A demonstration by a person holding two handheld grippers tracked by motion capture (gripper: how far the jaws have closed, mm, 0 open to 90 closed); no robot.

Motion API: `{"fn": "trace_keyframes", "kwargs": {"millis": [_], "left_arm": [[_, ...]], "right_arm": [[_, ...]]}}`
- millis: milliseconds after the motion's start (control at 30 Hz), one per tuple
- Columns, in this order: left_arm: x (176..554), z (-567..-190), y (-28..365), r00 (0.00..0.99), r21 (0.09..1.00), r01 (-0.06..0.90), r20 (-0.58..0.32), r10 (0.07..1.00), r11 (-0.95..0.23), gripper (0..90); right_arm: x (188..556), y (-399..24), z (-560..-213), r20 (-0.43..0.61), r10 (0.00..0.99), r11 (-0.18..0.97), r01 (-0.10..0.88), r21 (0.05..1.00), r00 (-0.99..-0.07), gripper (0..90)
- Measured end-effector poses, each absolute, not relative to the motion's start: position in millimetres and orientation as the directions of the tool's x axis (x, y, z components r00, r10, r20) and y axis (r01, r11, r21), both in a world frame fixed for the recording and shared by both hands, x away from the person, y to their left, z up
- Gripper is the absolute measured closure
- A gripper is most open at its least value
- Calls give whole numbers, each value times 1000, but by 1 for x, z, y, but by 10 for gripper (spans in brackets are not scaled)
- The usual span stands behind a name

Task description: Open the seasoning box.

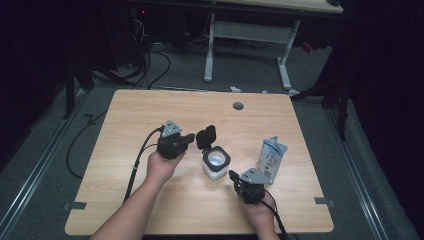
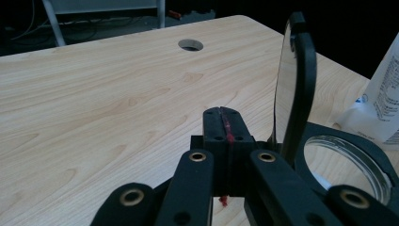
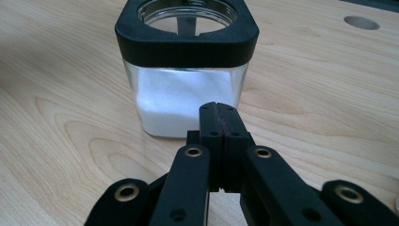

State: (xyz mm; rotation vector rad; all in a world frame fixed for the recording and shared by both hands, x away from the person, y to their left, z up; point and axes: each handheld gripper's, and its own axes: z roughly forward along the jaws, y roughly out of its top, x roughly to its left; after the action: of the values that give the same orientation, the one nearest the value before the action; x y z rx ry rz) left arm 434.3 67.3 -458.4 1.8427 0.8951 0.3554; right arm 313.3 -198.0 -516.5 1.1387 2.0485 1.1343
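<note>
A square glass jar with a black rim and white powder in its lower half stands mid-table. Its hinged black lid is flipped up and stands open. My left gripper is shut with nothing between its jaws, just left of the lid. In the left gripper view the shut tips sit beside the upright lid and the jar's rim. My right gripper is shut and empty at the jar's near right corner. In the right gripper view its tips are just short of the jar.
A white and blue carton stands right of the jar, close to the right gripper, and its side is in the left gripper view. The wooden table has a cable hole near its far edge. A white desk frame stands beyond.
</note>
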Motion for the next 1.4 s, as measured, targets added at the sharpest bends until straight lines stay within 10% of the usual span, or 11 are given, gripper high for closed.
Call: {"fn": "trace_keyframes", "kwargs": {"millis": [1400], "left_arm": [[408, -457, 48, 750, 901, 373, -153, 643, -220, 900]], "right_arm": [[317, -183, -517, -73, 850, 317, 396, 862, -522, 898]]}}
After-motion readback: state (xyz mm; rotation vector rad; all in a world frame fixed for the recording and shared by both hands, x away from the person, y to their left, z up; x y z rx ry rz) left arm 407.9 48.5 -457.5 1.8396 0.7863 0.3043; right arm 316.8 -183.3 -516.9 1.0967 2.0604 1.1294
